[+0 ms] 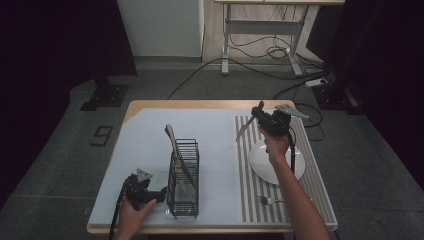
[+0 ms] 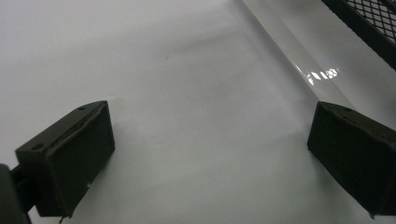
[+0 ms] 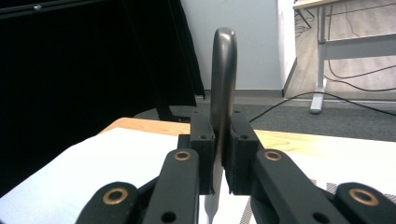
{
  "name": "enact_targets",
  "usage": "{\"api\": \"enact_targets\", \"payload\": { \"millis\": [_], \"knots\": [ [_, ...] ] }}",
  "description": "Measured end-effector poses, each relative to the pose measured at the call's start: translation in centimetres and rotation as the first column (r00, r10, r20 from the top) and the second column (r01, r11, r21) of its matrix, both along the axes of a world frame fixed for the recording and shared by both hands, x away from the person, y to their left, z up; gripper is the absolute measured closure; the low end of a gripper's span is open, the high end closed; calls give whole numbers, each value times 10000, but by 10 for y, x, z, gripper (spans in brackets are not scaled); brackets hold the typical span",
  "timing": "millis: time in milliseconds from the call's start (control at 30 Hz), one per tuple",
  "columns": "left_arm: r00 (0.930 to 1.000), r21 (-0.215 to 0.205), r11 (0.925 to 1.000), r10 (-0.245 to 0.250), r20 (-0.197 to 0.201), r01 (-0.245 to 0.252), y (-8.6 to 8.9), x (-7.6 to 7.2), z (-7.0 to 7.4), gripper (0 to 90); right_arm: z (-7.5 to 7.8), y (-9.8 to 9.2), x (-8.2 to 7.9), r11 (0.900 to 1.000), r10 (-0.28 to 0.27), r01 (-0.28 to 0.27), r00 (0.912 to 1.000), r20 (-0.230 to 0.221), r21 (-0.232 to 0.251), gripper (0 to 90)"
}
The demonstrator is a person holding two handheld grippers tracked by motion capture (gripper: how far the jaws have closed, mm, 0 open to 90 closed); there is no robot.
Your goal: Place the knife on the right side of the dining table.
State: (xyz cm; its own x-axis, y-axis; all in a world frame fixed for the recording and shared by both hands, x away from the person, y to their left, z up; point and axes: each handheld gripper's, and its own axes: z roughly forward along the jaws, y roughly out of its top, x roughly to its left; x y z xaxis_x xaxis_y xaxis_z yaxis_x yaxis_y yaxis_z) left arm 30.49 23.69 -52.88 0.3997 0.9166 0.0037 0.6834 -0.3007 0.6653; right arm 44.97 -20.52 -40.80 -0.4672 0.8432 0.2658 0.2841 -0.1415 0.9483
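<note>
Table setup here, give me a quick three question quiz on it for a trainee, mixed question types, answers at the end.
1. True or false: the right gripper is shut on a knife.
2. Which item lies on the striped mat nearest the person? A) fork B) spoon C) cup
3. Fill in: the second knife leans in the black wire ____, beside the left gripper.

Key
1. True; its jaws clamp the blade, held above the white plate.
2. A, the fork.
3. Rack.

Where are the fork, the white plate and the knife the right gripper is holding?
fork (image 1: 265, 200), high view, tines.
white plate (image 1: 260, 162), high view, bare left rim.
knife (image 3: 223, 70), right gripper view, handle above the jaws.
</note>
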Motion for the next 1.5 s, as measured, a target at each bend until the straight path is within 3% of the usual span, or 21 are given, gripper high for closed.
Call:
{"api": "enact_targets", "payload": {
  "millis": [467,700,933,1500],
  "knots": [
    [10000,11,10000,-11,-4,11,0,0,0,1,-1,-13,18,9986,-529,528,9986,88,84,838],
    [10000,9,10000,-11,-4,11,0,0,0,1,-6,-22,23,9967,-767,770,9970,-124,253,838],
    [10000,0,10000,-2,-1,2,0,0,0,1,-8,-21,26,9971,-742,743,9972,-112,159,838],
    [10000,-3,10000,-1,-1,1,0,0,0,1,-16,-23,43,9926,-1130,1136,9935,-159,437,838]
  ]
}}
